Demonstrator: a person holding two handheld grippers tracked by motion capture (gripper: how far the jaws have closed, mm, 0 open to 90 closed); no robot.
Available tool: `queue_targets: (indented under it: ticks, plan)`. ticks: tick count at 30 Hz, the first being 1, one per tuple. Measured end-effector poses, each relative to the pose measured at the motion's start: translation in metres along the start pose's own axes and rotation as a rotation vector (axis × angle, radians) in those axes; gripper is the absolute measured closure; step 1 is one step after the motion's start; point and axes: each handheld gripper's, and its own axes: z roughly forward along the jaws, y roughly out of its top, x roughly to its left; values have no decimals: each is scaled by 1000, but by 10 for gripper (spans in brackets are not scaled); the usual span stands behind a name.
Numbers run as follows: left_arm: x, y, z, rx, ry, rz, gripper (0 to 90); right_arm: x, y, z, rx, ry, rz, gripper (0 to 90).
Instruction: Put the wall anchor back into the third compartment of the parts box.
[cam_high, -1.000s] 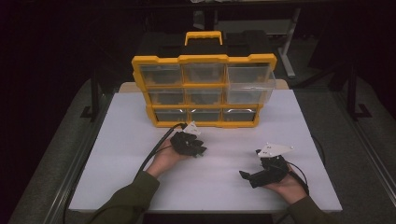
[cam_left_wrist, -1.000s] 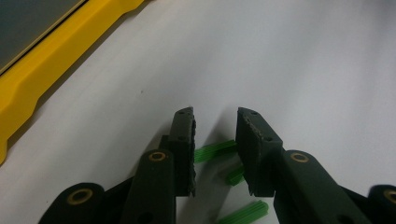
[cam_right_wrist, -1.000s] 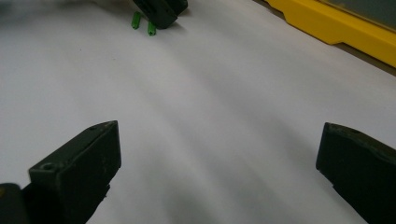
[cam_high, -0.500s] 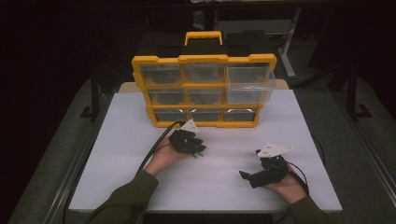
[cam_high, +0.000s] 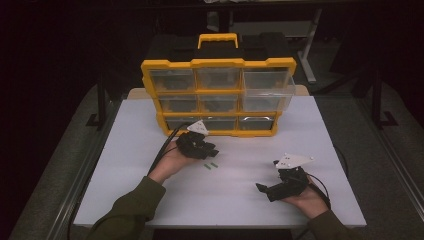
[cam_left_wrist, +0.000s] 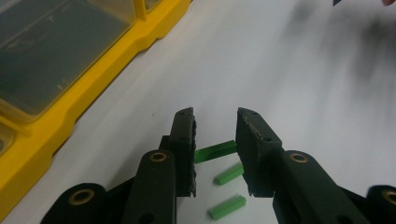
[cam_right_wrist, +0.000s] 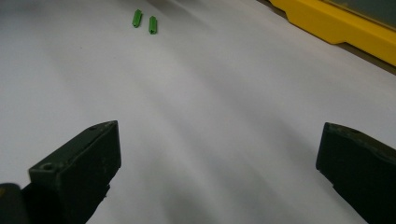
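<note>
Green wall plug gripped and lifted clear of the sheet; carry to the organiser was the step I judged next.

I held the left gripper (cam_left_wrist: 215, 140) with its jaws narrowed onto one green wall plug (cam_left_wrist: 215, 151), which spanned the gap between the pads, above two more loose plugs (cam_left_wrist: 228, 207) lying on the white table (cam_high: 150, 200). I kept the right gripper (cam_right_wrist: 217, 154) low over the bare table with its jaws spread wide and nothing between them, well apart from the plugs. I judged the step in hand to be the pick-up. The next move called for a steady carry toward the yellow drawer organiser (cam_high: 218, 64), whose top right drawer (cam_high: 267, 84) stood pulled out, without slackening the grip.
</note>
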Motion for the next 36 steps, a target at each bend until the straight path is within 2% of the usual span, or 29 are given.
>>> queue_targets:
  ticks: [7, 8, 11, 17, 26, 27, 36]
  plan:
    - [-3, 11, -9, -25, -34, 4, 685, 1, 0, 0, 9, 2, -2, 0]
    - [-4, 13, -10, -26, -41, -7, 684, 1, 0, 0, 7, 1, -14, 0]
    - [-5, 19, -15, -29, -54, 7, 685, 2, 0, 0, 4, 3, -10, 0]
    - [-7, 30, -23, -51, -79, 8, 685, 2, 0, -1, 3, 0, -10, 0]
    - [-8, 47, -36, -51, -92, 27, 685, 2, 0, -1, 2, -1, -10, 0]
    - [-7, 51, -40, -48, -92, 47, 685, 2, 0, -1, 2, -1, -12, 0]
    - [-6, 69, -57, -67, -127, 54, 685, 2, -1, -1, 2, -3, -5, 0]
